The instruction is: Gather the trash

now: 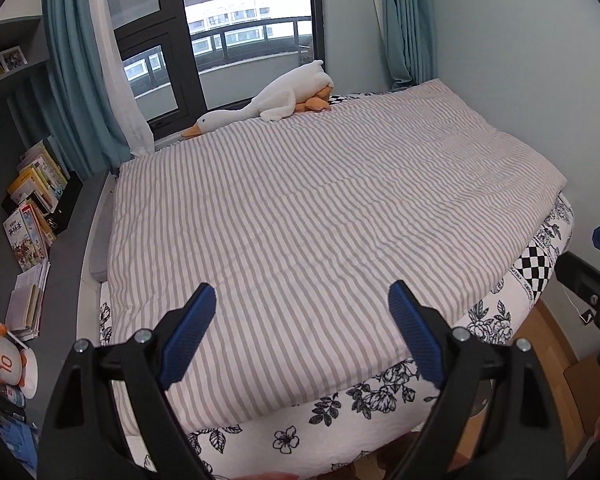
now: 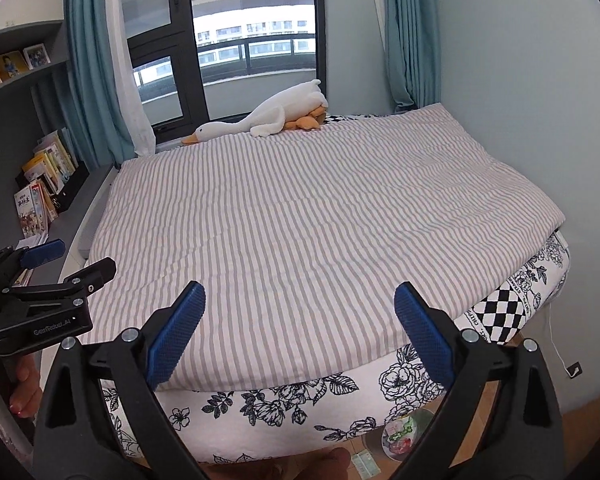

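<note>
While both blue-padded grippers, left (image 1: pixel 302 332) and right (image 2: pixel 300 332), hover spread and empty, probable crumpled wrappers (image 2: pixel 400 436) await on the wooden floor (image 2: pixel 580 420).

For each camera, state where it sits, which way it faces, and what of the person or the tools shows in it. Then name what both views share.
Left wrist: sits on the left tool, looks over the striped quilt toward the window; own open fingers show, with the right tool at the right edge.
Right wrist: sits on the right tool, faces the same way; own open fingers show, with the left tool at the left edge and floor litter below.
Shared: quilt, plush goose, window, teal curtains, bookshelf.
</note>
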